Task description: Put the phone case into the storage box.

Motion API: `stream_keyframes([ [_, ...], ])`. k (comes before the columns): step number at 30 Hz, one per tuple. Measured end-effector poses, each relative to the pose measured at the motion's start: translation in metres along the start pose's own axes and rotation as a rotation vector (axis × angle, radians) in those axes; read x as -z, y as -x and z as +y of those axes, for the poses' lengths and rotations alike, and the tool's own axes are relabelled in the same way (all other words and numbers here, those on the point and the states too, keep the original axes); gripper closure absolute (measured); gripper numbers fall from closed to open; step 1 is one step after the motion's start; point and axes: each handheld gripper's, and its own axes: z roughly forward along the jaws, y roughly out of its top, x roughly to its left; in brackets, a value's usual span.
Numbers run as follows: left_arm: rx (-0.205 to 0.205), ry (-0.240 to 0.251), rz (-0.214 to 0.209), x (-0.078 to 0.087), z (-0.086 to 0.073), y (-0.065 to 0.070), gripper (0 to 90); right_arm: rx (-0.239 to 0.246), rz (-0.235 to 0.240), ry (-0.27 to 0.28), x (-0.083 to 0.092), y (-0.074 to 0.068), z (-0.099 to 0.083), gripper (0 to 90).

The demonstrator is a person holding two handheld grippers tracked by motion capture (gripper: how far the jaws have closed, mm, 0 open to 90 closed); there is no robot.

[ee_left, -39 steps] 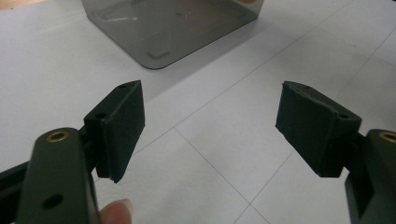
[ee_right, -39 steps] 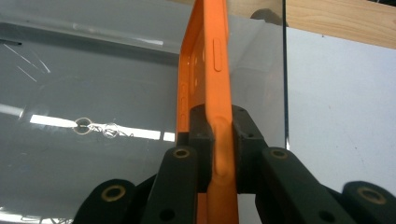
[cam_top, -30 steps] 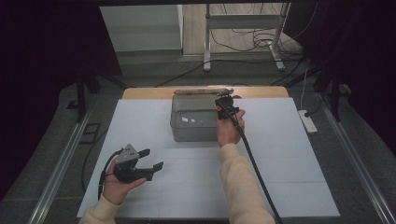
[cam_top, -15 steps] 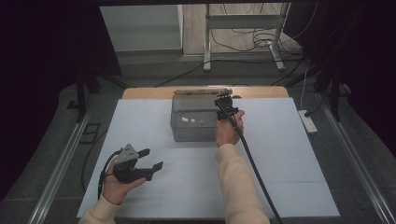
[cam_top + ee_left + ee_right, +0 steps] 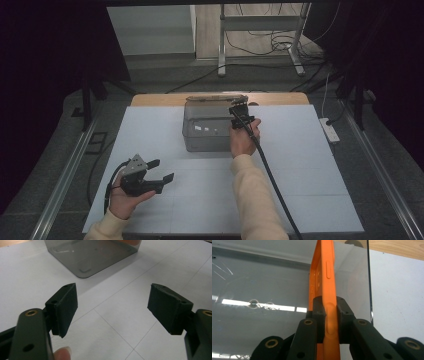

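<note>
An orange phone case (image 5: 323, 277) stood on edge, clamped by its side rim, over a clear grey box (image 5: 207, 127) that sat at the worktop's far middle.

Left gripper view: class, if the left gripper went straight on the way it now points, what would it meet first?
Probably the grey translucent box, though bare white table lies before it; the left gripper stands open and empty.

Dim room, bright table, slight glare

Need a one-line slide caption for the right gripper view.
Right gripper clamps an orange phone case edge-on over the clear bin.
</note>
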Motion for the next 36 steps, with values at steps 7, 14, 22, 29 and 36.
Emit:
stream_keyframes([
  [7,0.0,-0.001,0.001,0.0,-0.0001,-0.0002,24.2,-0.004,0.005,-0.004,-0.0002,0.0005,0.0003,80.0],
  [14,-0.001,-0.001,0.0,-0.0001,-0.0001,0.0001,24.2,-0.003,0.01,-0.006,-0.0006,0.0008,0.0004,79.9],
  [22,-0.002,-0.001,-0.002,-0.0002,0.0,0.0003,24.2,-0.004,0.016,-0.011,-0.001,0.001,0.0008,79.1],
  [29,-0.003,-0.002,-0.004,-0.0002,0.0,0.0003,24.2,0.001,0.019,-0.015,-0.0011,0.001,0.0011,78.4],
  [36,-0.005,-0.003,-0.005,-0.0004,0.0001,0.0005,24.2,0.005,0.021,-0.008,0.0008,0.0019,0.0018,76.9],
])
